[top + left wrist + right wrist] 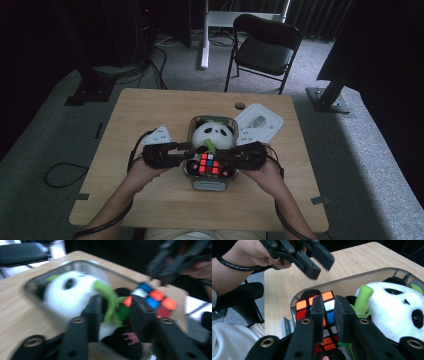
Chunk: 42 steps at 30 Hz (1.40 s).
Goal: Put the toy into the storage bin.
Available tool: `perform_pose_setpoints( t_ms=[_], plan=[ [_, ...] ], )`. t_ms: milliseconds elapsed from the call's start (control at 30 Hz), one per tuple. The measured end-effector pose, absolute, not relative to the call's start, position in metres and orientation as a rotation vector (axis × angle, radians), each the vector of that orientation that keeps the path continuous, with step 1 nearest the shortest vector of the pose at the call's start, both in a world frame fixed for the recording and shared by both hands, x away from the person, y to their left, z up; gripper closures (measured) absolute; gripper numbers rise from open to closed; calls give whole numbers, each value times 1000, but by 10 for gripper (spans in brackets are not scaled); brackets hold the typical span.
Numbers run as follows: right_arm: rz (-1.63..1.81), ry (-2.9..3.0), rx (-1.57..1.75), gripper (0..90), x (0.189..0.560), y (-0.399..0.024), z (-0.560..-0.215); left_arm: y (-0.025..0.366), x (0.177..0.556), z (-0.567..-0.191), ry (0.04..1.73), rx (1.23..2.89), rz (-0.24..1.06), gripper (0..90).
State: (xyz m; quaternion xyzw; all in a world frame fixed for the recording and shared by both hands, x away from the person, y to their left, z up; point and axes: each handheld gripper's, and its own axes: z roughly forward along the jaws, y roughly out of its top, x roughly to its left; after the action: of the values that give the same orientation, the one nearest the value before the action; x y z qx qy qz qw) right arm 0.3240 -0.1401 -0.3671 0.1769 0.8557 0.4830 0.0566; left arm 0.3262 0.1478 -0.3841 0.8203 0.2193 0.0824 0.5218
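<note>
Clear plastic bin on the table holds a colour cube at its near end, a plush panda behind. Right gripper hangs over the cube, jaws narrowed, gripping nothing; left gripper likewise over the panda's green sprig.

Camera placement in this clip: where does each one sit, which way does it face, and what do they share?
High view: above the person's side, looking forward and down at the table; both forearms enter from below.
Left gripper view: rides the left tool, looking along its jaws at the toy panda in the clear bin; the other hand shows top right.
Right gripper view: rides the right tool, its jaws over the colour cube; the other hand shows top left.
Shared: panda, cube and bin appear in all three.
</note>
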Motion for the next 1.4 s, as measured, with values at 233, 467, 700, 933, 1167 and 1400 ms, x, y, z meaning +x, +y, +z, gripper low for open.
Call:
perform_pose_setpoints(
  t_ms=[233,467,700,933,1167,1400],
  plan=[
    [1451,2606,571,881,328,-136,-374,123,316,-380,393,2044,194,869],
    [1414,2621,598,900,333,-133,-378,108,325,-384,392,2098,161,900],
    [1364,2654,630,900,336,-131,-385,102,332,-390,384,2163,142,900],
    [1295,2712,629,900,341,-125,-391,100,337,-395,380,2210,117,900],
    [1210,2725,670,900,343,-119,-396,96,343,-402,387,2253,133,900],
    [1190,2711,688,900,342,-118,-397,93,340,-400,376,2280,164,900]
  ],
)
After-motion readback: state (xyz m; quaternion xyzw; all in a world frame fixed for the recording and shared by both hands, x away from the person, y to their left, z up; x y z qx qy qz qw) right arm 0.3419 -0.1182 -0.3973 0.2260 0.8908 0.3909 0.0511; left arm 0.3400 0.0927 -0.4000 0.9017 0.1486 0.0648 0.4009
